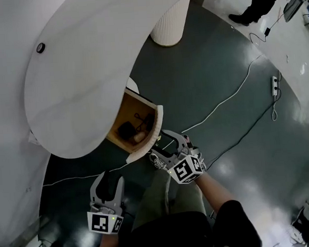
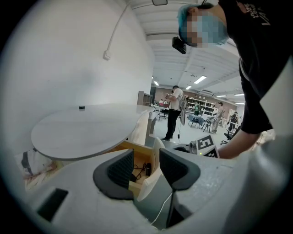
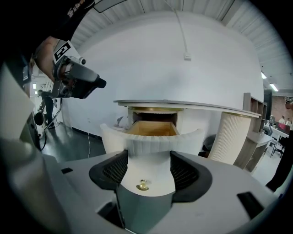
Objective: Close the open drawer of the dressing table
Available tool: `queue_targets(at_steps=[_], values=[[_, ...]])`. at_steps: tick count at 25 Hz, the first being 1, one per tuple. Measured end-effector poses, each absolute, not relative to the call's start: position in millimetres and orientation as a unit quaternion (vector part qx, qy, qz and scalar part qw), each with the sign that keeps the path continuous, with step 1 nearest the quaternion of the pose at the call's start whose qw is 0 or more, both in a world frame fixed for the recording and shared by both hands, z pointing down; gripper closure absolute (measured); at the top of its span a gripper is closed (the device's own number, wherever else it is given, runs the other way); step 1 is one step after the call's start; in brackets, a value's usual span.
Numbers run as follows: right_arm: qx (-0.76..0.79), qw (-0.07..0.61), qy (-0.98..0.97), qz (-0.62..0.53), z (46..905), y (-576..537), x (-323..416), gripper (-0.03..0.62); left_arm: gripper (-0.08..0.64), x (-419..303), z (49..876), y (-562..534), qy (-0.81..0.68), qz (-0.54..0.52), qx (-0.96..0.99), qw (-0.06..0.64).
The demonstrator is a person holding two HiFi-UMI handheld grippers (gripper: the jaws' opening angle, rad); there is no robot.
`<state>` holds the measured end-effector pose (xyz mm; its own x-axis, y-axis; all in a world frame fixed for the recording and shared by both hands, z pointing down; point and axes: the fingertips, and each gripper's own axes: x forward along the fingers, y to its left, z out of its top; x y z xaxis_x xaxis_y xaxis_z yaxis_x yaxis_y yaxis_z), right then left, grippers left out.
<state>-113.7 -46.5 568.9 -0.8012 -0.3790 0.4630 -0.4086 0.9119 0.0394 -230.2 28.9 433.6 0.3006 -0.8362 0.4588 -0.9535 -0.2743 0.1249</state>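
Work centres on the drawer (image 1: pixel 135 123), a wooden box pulled well out from under the rounded white top of the dressing table (image 1: pixel 82 72). Inside it lie a few small dark objects and a cable. Its curved, fluted white front panel (image 3: pixel 151 142) faces the person, with a small gold knob (image 3: pixel 142 185) low at its middle.

The right gripper (image 3: pixel 150 172) sits just in front of that panel. Its jaws are spread wide, with the knob showing in the gap between them, and they grip nothing. The left gripper (image 2: pixel 147 165) hangs lower and to the side, near the drawer's corner. Its jaws are apart and empty.

The drawer looks rigid and fairly light, and it likely slides on runners. A steady push square on the panel near the knob should send it home, while pushing at one end might skew it. The ribbed, rounded face may let hard jaws slip sideways, and the loose contents could shift.

A fluted pedestal (image 1: pixel 171 20) stands beyond the table, and cables and a power strip (image 1: pixel 274 85) lie on the dark floor.
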Motion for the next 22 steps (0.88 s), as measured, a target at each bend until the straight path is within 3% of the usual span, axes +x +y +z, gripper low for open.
queue_targets(at_steps=[15, 22], values=[[0.206, 0.177, -0.962, 0.001, 580, -44, -113, 0.313, 0.374, -187, 472, 91, -0.591, 0.152, 0.769, 0.191], [0.208, 0.161, -0.965, -0.003, 577, -74, -166, 0.314, 0.374, -232, 481, 86, -0.603, 0.145, 0.756, 0.21]])
